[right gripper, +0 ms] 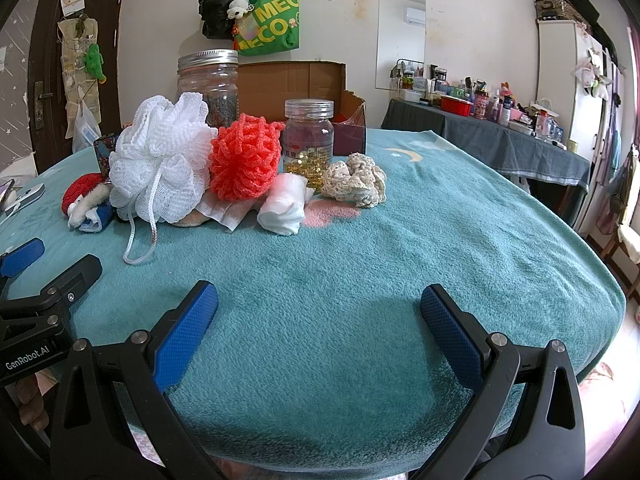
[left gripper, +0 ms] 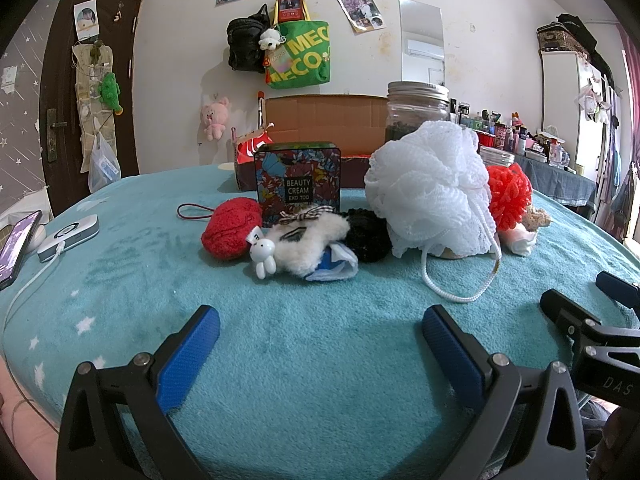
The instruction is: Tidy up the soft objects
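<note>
Soft things lie in a row on the teal blanket (left gripper: 320, 340): a red knit ball (left gripper: 230, 232), a white fluffy piece with a small rabbit charm (left gripper: 304, 242), a black fuzzy item (left gripper: 368, 234), a big white mesh bath pouf (left gripper: 430, 188), an orange-red mesh pouf (right gripper: 244, 158), a rolled white cloth (right gripper: 284, 206) and a beige crocheted piece (right gripper: 356, 180). My left gripper (left gripper: 320, 340) is open and empty, well short of the row. My right gripper (right gripper: 320, 320) is open and empty, in front of the white cloth.
Behind the row stand a floral tin (left gripper: 298, 182), a large glass jar (right gripper: 209, 84), a small jar of yellow capsules (right gripper: 309, 140) and an open cardboard box (right gripper: 296, 88). A phone (left gripper: 16, 246) and a charger (left gripper: 68, 238) lie at the left edge.
</note>
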